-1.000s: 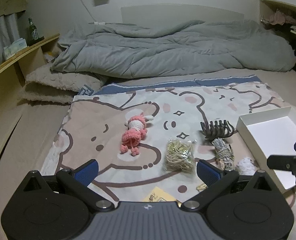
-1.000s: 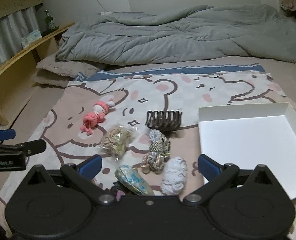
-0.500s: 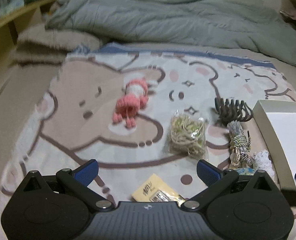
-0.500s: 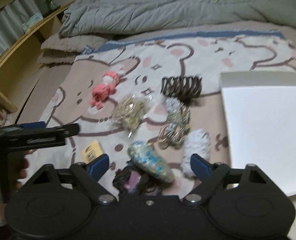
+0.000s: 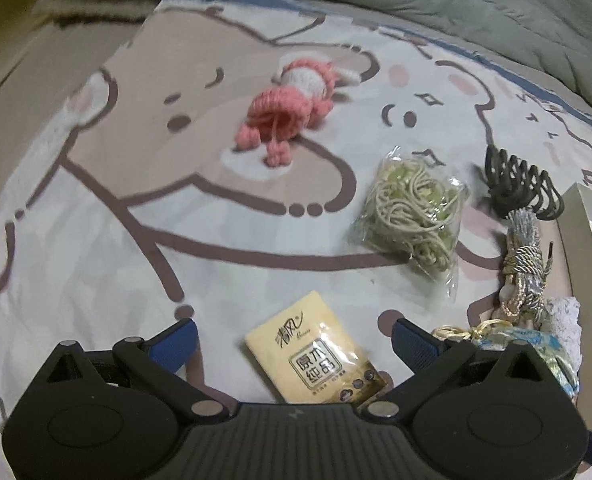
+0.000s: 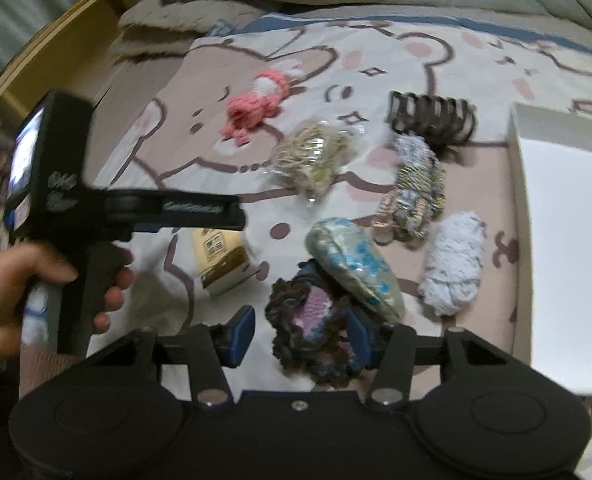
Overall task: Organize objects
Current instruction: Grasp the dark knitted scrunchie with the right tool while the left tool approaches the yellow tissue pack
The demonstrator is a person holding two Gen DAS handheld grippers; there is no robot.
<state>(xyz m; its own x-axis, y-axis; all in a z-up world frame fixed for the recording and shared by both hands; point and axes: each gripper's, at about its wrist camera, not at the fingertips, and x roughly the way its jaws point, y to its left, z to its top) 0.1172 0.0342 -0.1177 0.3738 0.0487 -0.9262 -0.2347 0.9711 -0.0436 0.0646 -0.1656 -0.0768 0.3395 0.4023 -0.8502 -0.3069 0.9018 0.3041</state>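
On the cartoon-print blanket (image 5: 96, 240) lie small objects. My left gripper (image 5: 294, 340) is open, tilted steeply down, with a yellow tissue packet (image 5: 315, 356) lying between its blue pads (image 5: 176, 344), untouched. My right gripper (image 6: 300, 336) is closing around a dark crochet scrunchie (image 6: 311, 320) with a purple centre. The right pad touches it, while a gap remains at the left pad (image 6: 242, 336). A pink crochet doll (image 5: 292, 108), a bag of cord (image 5: 415, 216), a dark hair claw (image 5: 523, 188) and a braided tassel (image 5: 523, 264) lie farther off.
An open white box (image 6: 567, 240) sits at the right edge of the blanket. Beside the scrunchie lie a blue-gold oval clip (image 6: 355, 268) and a white fluffy scrunchie (image 6: 453, 268). A hand (image 6: 36, 292) holds the left gripper's handle. A grey duvet (image 5: 455, 0) is bunched beyond.
Both grippers have sunk toward the blanket and tipped downward. The left now stands over the yellow packet. The right jaws have narrowed around the dark scrunchie.
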